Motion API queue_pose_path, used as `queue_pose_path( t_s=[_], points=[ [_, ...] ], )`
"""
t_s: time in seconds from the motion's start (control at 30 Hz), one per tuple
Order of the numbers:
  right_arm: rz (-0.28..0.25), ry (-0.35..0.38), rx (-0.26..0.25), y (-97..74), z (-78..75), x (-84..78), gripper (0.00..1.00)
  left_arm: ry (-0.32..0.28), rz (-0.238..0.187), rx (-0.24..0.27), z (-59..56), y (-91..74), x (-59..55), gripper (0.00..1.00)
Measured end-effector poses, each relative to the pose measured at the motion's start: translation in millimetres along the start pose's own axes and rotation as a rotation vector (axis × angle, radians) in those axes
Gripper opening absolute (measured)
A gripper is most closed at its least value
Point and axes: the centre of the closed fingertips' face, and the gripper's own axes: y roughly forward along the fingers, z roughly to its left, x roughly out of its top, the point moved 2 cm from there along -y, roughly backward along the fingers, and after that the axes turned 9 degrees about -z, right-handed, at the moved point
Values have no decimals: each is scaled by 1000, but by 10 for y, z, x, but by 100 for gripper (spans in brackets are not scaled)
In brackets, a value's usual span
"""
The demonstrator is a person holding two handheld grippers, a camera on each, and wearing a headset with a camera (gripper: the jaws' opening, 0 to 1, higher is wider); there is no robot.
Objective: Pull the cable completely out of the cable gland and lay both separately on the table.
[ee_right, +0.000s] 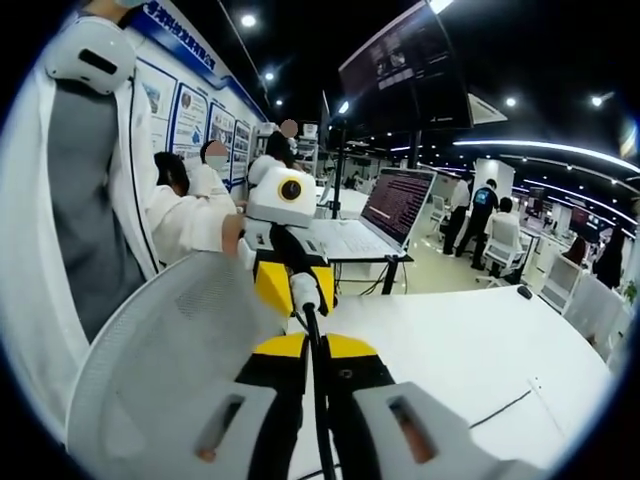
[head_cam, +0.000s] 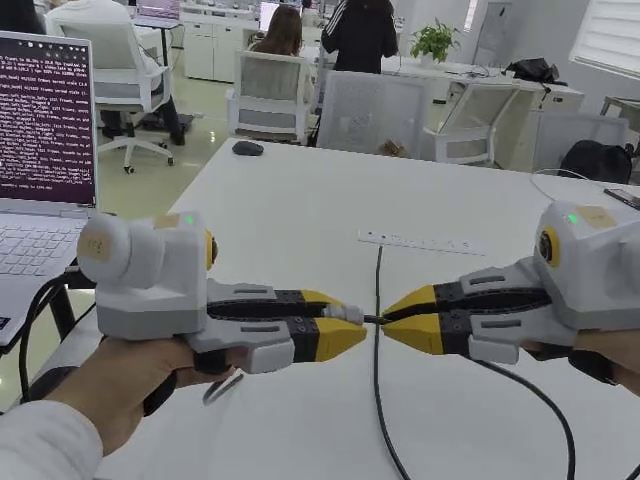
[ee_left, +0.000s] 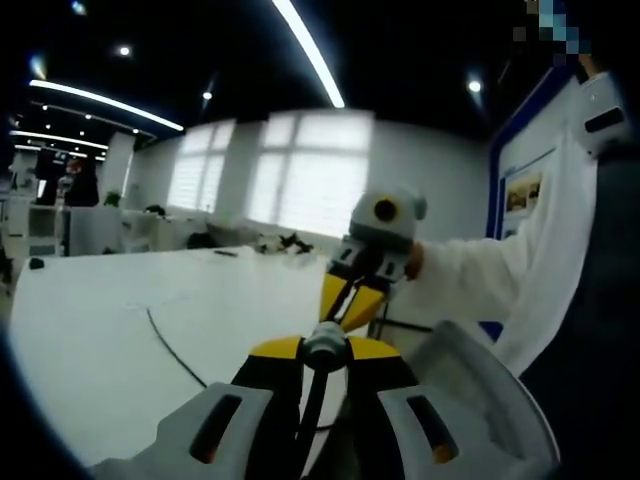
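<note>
Grey cable gland (head_cam: 347, 313) sits clamped in the closed fingers of the left gripper (head_cam: 352, 320). The right gripper (head_cam: 392, 318) meets it tip to tip, its fingers shut on the black cable (head_cam: 376, 400) just beside the gland. These opposed grips probably prepare a straight pull apart. Both grippers are held level above the white table (head_cam: 300, 220), where the cable's slack trails far and near; the cable is not yet out.
</note>
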Motion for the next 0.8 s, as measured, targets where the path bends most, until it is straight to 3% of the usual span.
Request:
queue_pose_path(
  t_s=[0.53,0.8],
  points=[
    [37,80,-132,-442,-99,-329,5,-37,-89,50,88,-69,167,17],
    [35,108,-162,-503,-64,-383,5,-28,-82,43,65,-54,161,17]
  ],
)
